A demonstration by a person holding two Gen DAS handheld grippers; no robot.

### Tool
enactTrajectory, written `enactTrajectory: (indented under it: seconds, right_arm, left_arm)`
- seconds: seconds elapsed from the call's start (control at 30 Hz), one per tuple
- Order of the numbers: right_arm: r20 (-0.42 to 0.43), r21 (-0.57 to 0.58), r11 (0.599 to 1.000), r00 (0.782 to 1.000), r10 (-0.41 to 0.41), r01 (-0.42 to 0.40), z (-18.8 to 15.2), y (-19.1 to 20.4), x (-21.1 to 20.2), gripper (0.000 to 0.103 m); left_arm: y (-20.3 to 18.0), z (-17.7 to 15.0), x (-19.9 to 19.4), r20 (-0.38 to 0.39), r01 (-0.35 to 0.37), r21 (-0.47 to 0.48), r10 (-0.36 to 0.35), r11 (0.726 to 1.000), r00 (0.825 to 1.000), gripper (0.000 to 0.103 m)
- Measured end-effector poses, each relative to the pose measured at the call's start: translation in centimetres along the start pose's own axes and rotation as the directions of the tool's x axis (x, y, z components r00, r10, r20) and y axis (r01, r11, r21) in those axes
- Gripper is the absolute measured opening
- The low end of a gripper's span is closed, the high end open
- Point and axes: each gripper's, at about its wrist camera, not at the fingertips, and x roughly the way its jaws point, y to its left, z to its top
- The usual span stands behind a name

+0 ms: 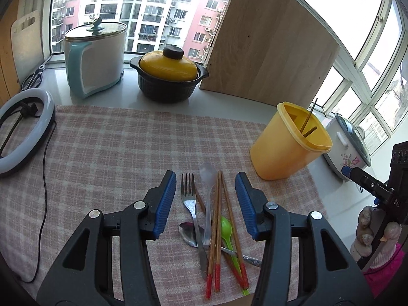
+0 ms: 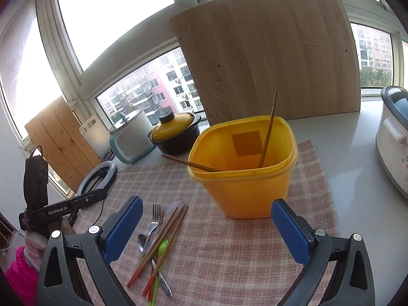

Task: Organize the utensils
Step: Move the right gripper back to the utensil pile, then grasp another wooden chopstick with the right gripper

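Note:
A pile of utensils lies on the checked cloth [image 1: 114, 153]: a metal fork [image 1: 190, 204], a metal spoon [image 1: 187, 233], a clear plastic spoon [image 1: 207, 176], a green plastic spoon [image 1: 226, 229] and several red-tipped wooden chopsticks [image 1: 216, 229]. My left gripper [image 1: 205, 196] is open, low over the pile, fingers on either side. A yellow plastic holder [image 1: 288, 145] stands to the right with two chopsticks [image 2: 266, 137] inside. My right gripper [image 2: 206, 221] is open and empty, just in front of the yellow holder [image 2: 244, 178]. The pile [image 2: 158, 242] lies to its left.
A yellow-lidded black pot [image 1: 168, 76] and a white-and-teal cooker [image 1: 94, 58] stand at the back by the window. A wooden board [image 1: 270, 48] leans behind the holder. A ring light [image 1: 23, 132] lies at left. A white rice cooker [image 2: 395, 142] stands at right.

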Motion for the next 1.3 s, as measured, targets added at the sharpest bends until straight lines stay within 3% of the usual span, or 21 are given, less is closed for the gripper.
enactTrajectory:
  seconds: [0.33,0.53,0.7,0.9,1.3]
  right_arm:
    - [-0.177,0.108,0.988,0.976,0.127,-0.109,-2.9,0.3,4.7,0.072]
    - [-0.255,0.184,0.972,0.948,0.192,-0.147,-4.7,1.2,7.6,0.052]
    - [-0.289,0.254,0.955,0.929,0.229,-0.156,-5.7,1.6,10.0,0.042]
    - [-0.305,0.365,0.917,0.91,0.281,-0.16,-6.6,1.7,12.9,0.033]
    - [-0.335,0.456,0.885,0.904,0.266,-0.092,-6.7,0.8,17.3,0.024]
  left_arm:
    - [3.1,-2.4,2.2,-0.113,0.039,-0.109,-0.052,0.993,0.992,0.049]
    - [4.1,-2.3,4.2,-0.164,0.044,-0.101,-0.06,0.994,0.985,0.049]
    - [4.3,-2.0,6.1,-0.206,0.062,-0.081,-0.078,0.995,0.975,0.049]
    - [4.2,-1.6,8.3,-0.252,0.083,-0.051,-0.093,0.995,0.963,0.049]
    - [3.9,-1.0,11.8,-0.31,0.111,-0.008,-0.108,0.994,0.945,0.049]
